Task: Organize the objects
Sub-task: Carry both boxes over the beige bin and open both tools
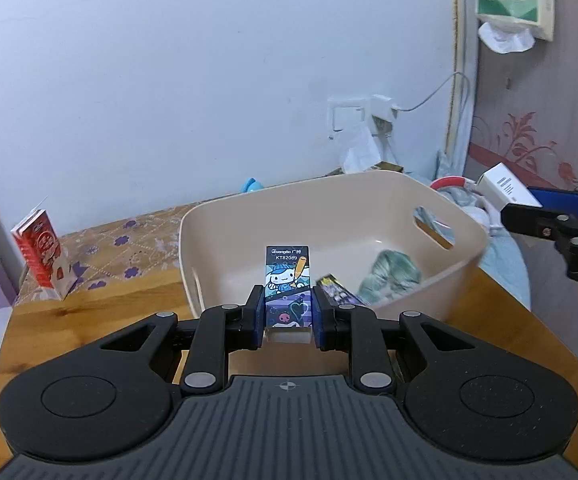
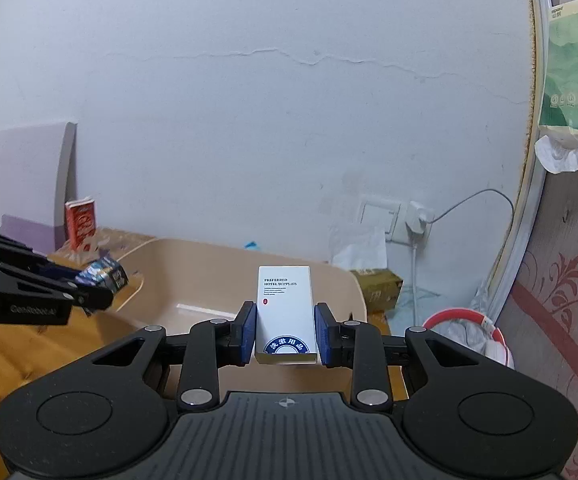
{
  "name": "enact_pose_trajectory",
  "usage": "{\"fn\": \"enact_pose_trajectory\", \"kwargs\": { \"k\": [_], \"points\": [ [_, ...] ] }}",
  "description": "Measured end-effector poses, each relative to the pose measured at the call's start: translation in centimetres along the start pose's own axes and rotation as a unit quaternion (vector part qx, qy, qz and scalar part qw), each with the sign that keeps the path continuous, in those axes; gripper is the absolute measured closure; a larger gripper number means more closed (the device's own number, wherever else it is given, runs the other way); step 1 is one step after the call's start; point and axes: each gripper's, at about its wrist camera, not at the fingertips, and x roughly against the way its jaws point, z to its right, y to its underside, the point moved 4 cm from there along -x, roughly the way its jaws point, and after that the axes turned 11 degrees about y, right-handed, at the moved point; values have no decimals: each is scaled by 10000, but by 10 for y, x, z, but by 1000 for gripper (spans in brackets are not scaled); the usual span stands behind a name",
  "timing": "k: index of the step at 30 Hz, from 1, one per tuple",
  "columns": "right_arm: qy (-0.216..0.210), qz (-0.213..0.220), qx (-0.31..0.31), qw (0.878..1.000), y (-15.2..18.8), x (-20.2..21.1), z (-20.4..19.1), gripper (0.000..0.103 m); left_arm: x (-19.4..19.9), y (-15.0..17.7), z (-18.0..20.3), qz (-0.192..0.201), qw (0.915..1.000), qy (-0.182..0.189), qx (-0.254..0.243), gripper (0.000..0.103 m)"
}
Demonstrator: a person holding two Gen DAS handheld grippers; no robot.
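My left gripper is shut on a small cartoon-printed box and holds it above the near rim of a beige plastic basket. The basket holds a green crumpled packet and a dark purple box. My right gripper is shut on a white hotel-supplies box above the basket. The right gripper with the white box shows at the right edge of the left wrist view. The left gripper with the cartoon box shows at the left of the right wrist view.
The basket stands on a wooden table against a white wall. A red carton stands at the table's far left. A bin with a red rim is right of the table, below a wall socket. A tissue pack hangs at the upper right.
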Motion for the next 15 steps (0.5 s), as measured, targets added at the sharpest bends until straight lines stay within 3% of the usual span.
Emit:
{"fn": "enact_pose_trajectory", "kwargs": {
  "k": [7, 15],
  "points": [
    [90, -100, -20, 9999, -9, -43, -9, 74, -54, -12, -18, -310, 9994, -77, 164, 80],
    [156, -593, 12, 9981, 0, -107, -23, 74, -102, 2, -34, -885, 9955, -40, 328, 80]
  ]
}}
